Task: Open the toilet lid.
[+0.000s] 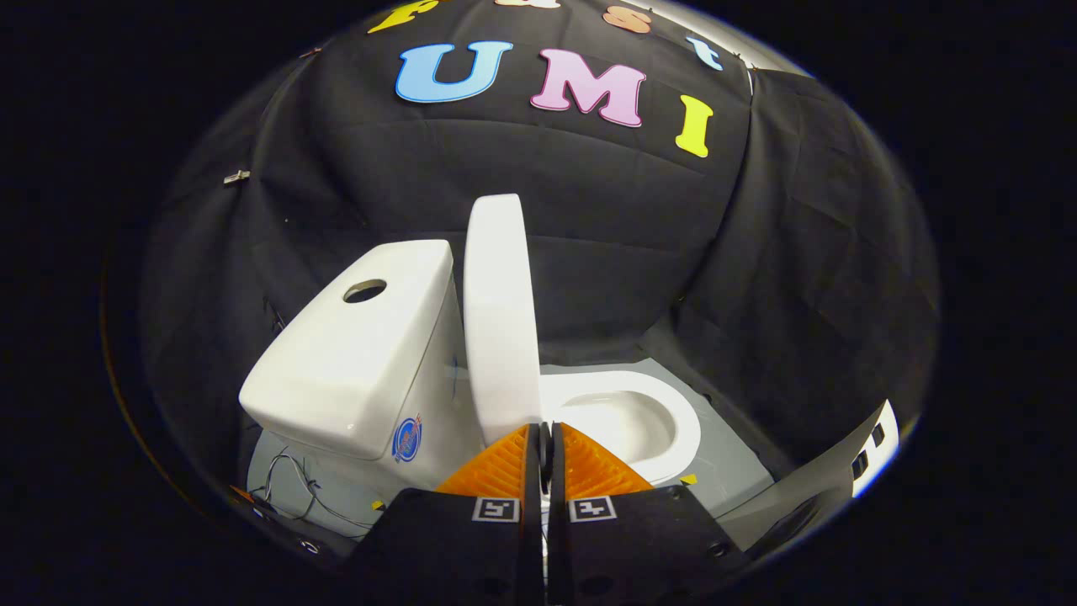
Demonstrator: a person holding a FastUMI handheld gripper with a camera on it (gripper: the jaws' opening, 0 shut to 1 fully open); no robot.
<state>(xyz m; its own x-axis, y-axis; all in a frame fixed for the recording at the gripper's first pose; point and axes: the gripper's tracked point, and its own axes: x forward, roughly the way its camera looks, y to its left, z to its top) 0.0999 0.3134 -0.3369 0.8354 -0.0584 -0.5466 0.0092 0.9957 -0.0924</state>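
Gripper [544,442] with two orange ribbed fingers [496,467], closed together with only a thin slit between the pads and nothing held. Just beyond the fingertips stands the white glossy plastic toilet lid [501,311], raised upright and seen edge-on, its lower end close ahead of the tips; whether it touches them cannot be told. Left of the lid sits the white ceramic cistern [353,362] with a round hole in its top; right of the lid the white oval bowl rim [673,421] lies open. The lid appears already raised. Risk: standing near vertical and apparently short of resting on the cistern, the lid could tip forward and drop shut if nudged as the tool withdraws.
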